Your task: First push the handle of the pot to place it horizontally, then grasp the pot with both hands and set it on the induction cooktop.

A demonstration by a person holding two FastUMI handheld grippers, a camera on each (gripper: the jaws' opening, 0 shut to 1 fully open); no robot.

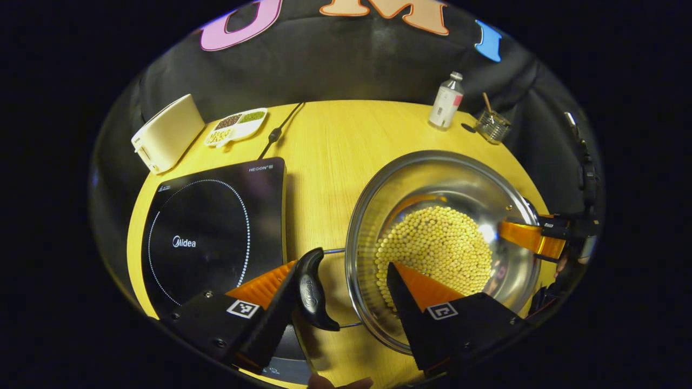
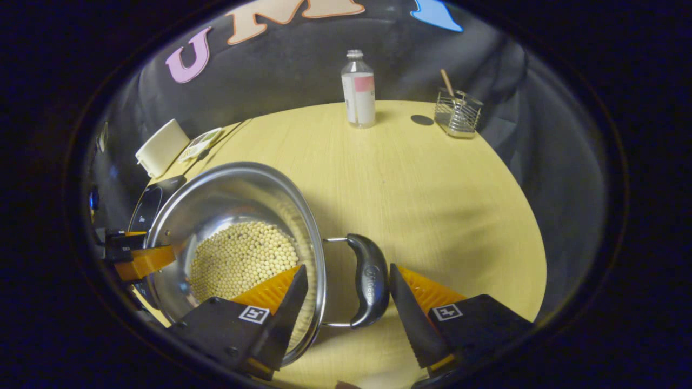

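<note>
A steel pot (image 1: 432, 178) holding yellow beans (image 1: 438, 243) stands on the table just right of the black induction cooktop (image 1: 211, 237). My left gripper (image 1: 346, 267) is open and straddles the pot's black left handle (image 1: 312, 292) and rim: one finger lies outside against the handle, the other hangs over the beans. In the right gripper view, my right gripper (image 2: 346, 273) is open around the pot's (image 2: 232, 189) other handle (image 2: 368, 281), with one finger inside the rim and one outside. Each gripper also shows across the pot: the right gripper (image 1: 532, 237) and the left gripper (image 2: 138, 259).
On the round yellow table (image 1: 335, 140), a white boxy appliance (image 1: 165, 132) and a divided dish of grains (image 1: 238, 125) sit behind the cooktop, whose cord (image 1: 278, 129) runs to the back. A bottle (image 2: 359, 89) and a wire holder (image 2: 458, 113) stand at the far edge.
</note>
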